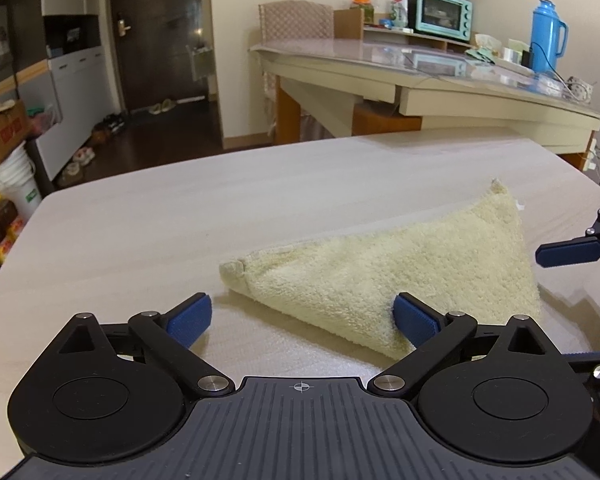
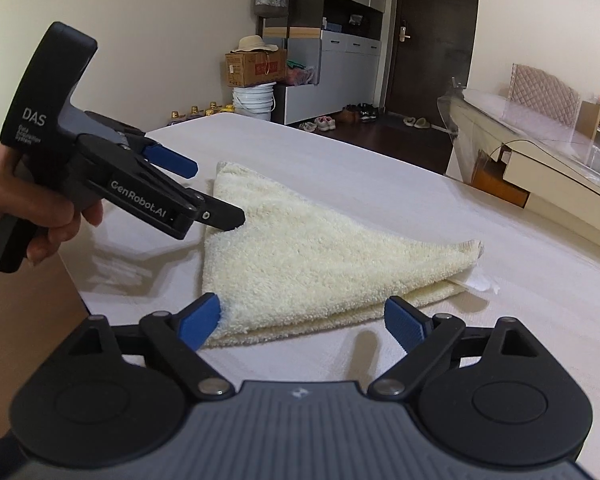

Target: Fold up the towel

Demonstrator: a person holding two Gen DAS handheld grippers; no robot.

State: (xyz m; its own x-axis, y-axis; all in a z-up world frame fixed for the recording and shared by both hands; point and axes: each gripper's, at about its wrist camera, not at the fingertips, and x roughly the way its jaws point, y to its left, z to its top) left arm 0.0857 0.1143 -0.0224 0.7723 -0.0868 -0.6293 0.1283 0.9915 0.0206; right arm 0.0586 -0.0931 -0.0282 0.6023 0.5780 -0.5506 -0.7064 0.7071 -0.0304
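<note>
A cream terry towel (image 1: 400,272) lies folded into a triangle on the pale wooden table (image 1: 140,220). My left gripper (image 1: 302,320) is open at the towel's near edge, its right pad against the cloth and its left pad over bare table. In the right wrist view the towel (image 2: 308,248) points away to the right. My right gripper (image 2: 303,322) is open astride the towel's near corner, the folded edge between its blue pads. A hand (image 2: 40,208) holds the left gripper (image 2: 216,194) open over the towel's left edge. One finger (image 1: 568,252) of the right gripper shows at the far right.
A white label (image 2: 480,284) sticks out under the towel's right tip. Beyond the table's far edge stands a glass-topped desk (image 1: 420,60) with a teal oven (image 1: 444,14) and a blue flask (image 1: 546,36). A cardboard box (image 1: 4,136) on white buckets is at the left.
</note>
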